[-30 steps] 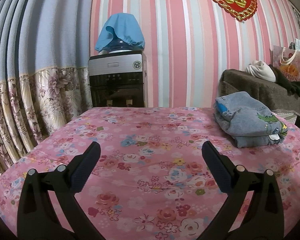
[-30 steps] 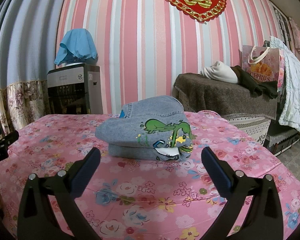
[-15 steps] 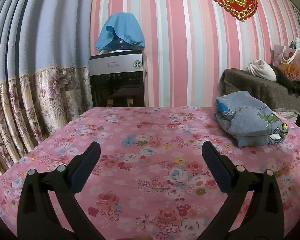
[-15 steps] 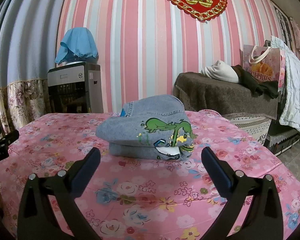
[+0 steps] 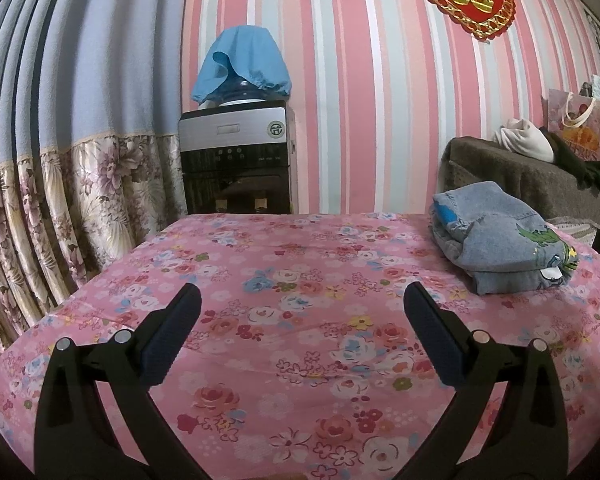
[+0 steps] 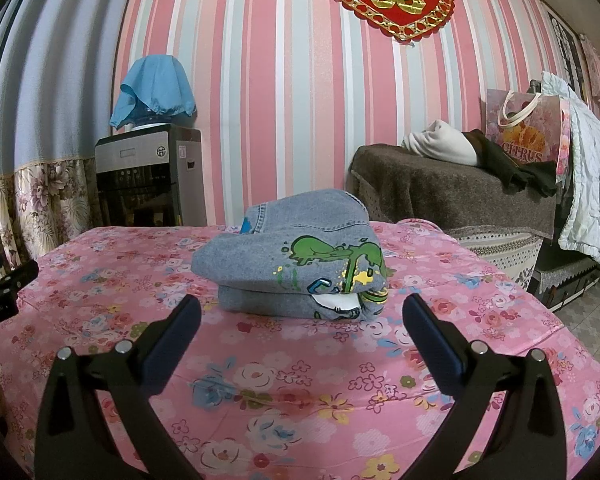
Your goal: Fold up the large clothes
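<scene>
A folded grey denim garment (image 6: 292, 256) with a green cartoon print lies on the pink floral table cover (image 6: 284, 384), straight ahead of my right gripper (image 6: 300, 312). That gripper is open and empty, a short way in front of the garment. In the left wrist view the same garment (image 5: 496, 240) lies at the right side of the table cover (image 5: 300, 280). My left gripper (image 5: 300, 304) is open and empty above the bare cover, well left of the garment. Its tip shows at the left edge of the right wrist view (image 6: 4, 280).
A water dispenser (image 5: 236, 160) with a blue cloth cover stands behind the table against the striped wall. A brown-covered couch (image 6: 452, 188) with clothes and a gift bag (image 6: 528, 128) stands at the back right. A floral curtain (image 5: 60, 200) hangs on the left.
Both views have shifted very slightly; the garment sits a touch lower in the right wrist view. Both grippers stay open.
</scene>
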The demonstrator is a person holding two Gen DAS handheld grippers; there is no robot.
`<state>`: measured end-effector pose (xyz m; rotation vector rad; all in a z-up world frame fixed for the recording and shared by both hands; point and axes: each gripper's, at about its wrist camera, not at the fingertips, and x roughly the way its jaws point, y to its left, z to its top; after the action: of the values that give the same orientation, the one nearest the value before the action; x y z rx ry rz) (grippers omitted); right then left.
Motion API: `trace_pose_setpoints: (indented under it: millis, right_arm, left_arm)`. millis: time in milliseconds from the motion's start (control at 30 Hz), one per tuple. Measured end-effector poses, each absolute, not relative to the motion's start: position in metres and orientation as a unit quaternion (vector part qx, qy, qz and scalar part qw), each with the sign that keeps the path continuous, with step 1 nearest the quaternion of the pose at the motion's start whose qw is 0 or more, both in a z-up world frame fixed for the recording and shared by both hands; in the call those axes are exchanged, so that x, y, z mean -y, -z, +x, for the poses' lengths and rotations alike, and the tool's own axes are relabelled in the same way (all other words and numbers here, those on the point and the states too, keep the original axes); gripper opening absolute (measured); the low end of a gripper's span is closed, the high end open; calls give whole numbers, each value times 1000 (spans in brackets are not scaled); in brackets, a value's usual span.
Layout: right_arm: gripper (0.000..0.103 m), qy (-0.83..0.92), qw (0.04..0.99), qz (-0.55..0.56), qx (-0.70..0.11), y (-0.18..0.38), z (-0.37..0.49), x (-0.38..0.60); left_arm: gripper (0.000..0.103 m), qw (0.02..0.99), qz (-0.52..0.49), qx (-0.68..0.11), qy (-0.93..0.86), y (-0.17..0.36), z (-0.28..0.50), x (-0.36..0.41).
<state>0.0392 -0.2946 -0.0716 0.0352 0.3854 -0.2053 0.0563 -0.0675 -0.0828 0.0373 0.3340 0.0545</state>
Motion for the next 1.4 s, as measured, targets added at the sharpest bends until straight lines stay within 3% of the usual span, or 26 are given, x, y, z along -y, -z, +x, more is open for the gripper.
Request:
trace_pose_setpoints:
  millis: [1400]
  right_arm:
    - [101,102,976,17,-193,71,39,294]
  left_arm:
    - [100,984,18,-177,-25,86,61,70]
